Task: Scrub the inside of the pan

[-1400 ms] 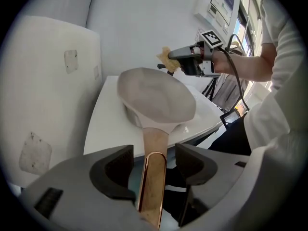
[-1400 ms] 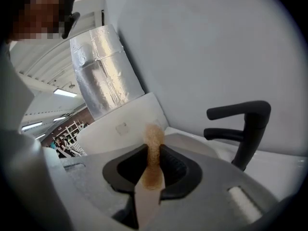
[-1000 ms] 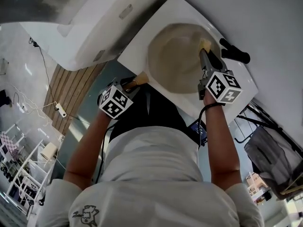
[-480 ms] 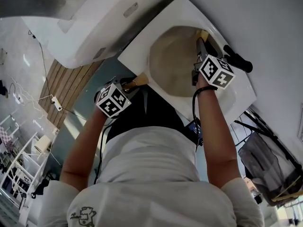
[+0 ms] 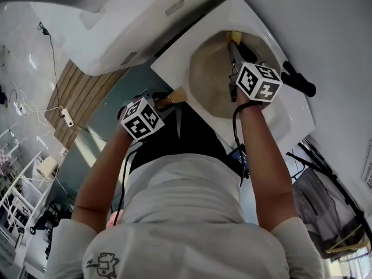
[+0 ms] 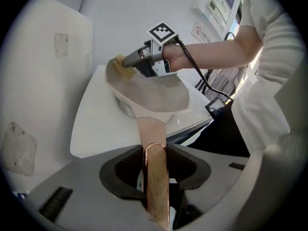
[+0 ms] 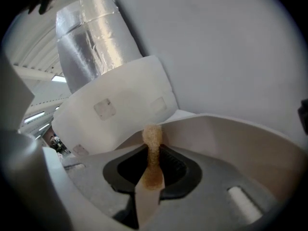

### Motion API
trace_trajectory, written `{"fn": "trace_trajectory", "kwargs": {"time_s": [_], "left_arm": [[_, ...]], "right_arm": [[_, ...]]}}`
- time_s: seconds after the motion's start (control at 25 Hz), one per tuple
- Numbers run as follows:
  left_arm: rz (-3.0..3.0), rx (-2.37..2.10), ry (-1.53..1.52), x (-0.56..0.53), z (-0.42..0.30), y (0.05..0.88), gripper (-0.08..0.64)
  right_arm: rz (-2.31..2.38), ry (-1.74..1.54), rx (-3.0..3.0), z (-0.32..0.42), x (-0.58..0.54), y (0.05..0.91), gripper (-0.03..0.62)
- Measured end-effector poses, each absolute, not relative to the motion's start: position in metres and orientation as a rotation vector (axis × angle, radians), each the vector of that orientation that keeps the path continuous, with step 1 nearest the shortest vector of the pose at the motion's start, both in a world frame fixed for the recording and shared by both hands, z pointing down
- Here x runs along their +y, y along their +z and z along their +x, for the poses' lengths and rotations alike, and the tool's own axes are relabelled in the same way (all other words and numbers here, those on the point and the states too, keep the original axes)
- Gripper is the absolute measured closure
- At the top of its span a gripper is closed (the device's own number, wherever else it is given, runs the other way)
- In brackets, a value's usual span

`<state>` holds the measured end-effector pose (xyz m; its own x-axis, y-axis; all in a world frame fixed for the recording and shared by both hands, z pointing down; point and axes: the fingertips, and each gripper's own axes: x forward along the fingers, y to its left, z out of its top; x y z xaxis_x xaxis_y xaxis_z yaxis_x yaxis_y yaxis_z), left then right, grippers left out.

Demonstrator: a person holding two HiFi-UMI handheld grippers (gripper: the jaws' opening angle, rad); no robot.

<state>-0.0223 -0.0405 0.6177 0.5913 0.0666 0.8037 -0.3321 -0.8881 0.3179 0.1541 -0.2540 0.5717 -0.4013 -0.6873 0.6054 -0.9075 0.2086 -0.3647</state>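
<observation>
Pan (image 5: 212, 80) sits on the white bench (image 6: 96, 124), long axis running from the near edge toward the back wall. Its wooden handle (image 6: 153, 129) sticks out over the near edge at the person. Left gripper (image 6: 155, 177) pinches that handle. Right gripper (image 7: 153, 170) is clamped on a sponge (image 7: 153, 137) at the pan's far rim. There's a bare bench strip on the left, and a black object (image 5: 299, 80) near the right edge.

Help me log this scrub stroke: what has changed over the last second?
The right hand-held gripper, shut on the sponge, slid it leftward along the far inner wall of the pan. The left hand-held gripper stayed clamped on the pan handle, and the pan hardly moved on the white counter.
</observation>
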Motion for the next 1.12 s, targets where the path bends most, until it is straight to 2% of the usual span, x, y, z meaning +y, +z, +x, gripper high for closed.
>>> {"fn": "trace_trajectory", "kwargs": {"time_s": [0.64,1.12], "left_arm": [[2.37,-0.176,1.198,-0.04,-0.024,0.617,0.405],[2.346,-0.174,1.19,-0.037,-0.022,0.617,0.405]], "right_arm": [[0.807,1.138,-2.36,0.042,-0.185,0.593,0.52],[0.371,1.393,-2.226,0.031,-0.106,0.6,0.522]]}}
